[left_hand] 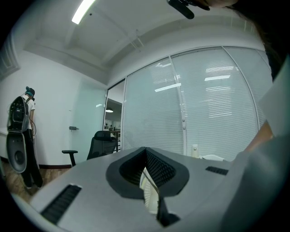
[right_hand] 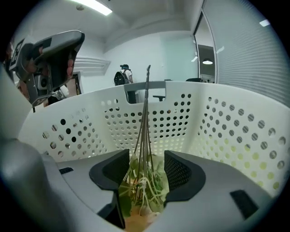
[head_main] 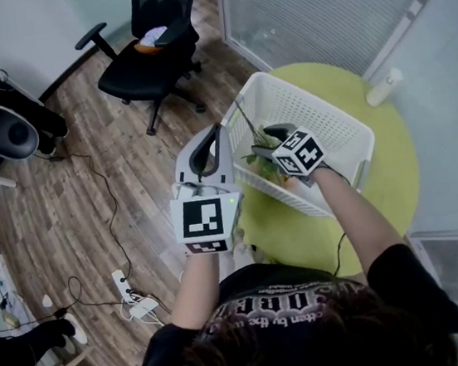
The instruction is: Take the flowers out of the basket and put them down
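**Open fingers around the flower stems**

The fingers (right_hand: 179, 171) of the right gripper (right_hand: 146, 170) stand wide apart, and they hold nothing. The flowers (right_hand: 144, 183) sit right between them, and the long thin stems (right_hand: 146, 113) poke up past the pads. We think the fingers are spread so the whole bunch fits inside before they squeeze. The gripper tips down into the white basket (right_hand: 226, 131) because the flowers lie low inside it, not yet taken out. The basket stands on a round green surface (head_main: 386, 199), and we think there is room there to lay the flowers down. The left gripper (left_hand: 146, 152) has its fingers pressed together with nothing in them. It hangs level beside the basket's near corner. We guess it is there to keep out of the way.
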`<state>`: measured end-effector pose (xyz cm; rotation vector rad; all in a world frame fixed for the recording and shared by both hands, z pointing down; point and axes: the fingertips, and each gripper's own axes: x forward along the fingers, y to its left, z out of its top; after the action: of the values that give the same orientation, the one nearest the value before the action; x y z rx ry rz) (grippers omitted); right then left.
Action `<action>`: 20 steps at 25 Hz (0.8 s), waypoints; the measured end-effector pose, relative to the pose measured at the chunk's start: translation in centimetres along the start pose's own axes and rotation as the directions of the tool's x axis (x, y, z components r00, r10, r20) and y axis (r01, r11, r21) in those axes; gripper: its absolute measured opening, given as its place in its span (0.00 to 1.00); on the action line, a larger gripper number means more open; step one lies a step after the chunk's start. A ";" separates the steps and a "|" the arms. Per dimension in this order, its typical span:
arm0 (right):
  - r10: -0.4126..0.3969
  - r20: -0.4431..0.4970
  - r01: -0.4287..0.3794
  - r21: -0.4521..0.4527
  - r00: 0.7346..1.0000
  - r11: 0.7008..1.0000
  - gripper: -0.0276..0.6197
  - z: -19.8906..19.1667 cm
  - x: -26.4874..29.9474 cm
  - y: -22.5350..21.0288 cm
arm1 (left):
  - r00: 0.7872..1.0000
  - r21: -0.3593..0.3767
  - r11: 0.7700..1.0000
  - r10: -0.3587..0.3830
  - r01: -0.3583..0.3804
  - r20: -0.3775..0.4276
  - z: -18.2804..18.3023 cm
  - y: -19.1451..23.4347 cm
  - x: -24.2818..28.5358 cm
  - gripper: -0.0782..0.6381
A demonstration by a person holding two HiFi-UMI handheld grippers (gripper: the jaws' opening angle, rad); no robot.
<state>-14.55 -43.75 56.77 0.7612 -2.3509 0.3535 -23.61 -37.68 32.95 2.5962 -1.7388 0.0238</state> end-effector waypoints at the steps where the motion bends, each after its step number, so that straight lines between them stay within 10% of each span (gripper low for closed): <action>1: 0.005 -0.010 -0.005 0.001 1.000 1.000 0.41 -0.3 0.2 0.1 | 1.000 0.001 1.000 -0.001 0.001 -0.001 0.0 0.0 0.0 0.11; 20: -0.002 -0.051 0.003 0.022 0.999 1.000 0.15 -1.0 0.3 0.5 | 0.999 0.001 0.999 0.039 -0.039 -0.005 0.1 1.0 -0.9 0.11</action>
<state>-14.55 -43.07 57.65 0.7574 -2.3017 0.3943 -24.88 -37.27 32.88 2.5599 -1.7882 0.0321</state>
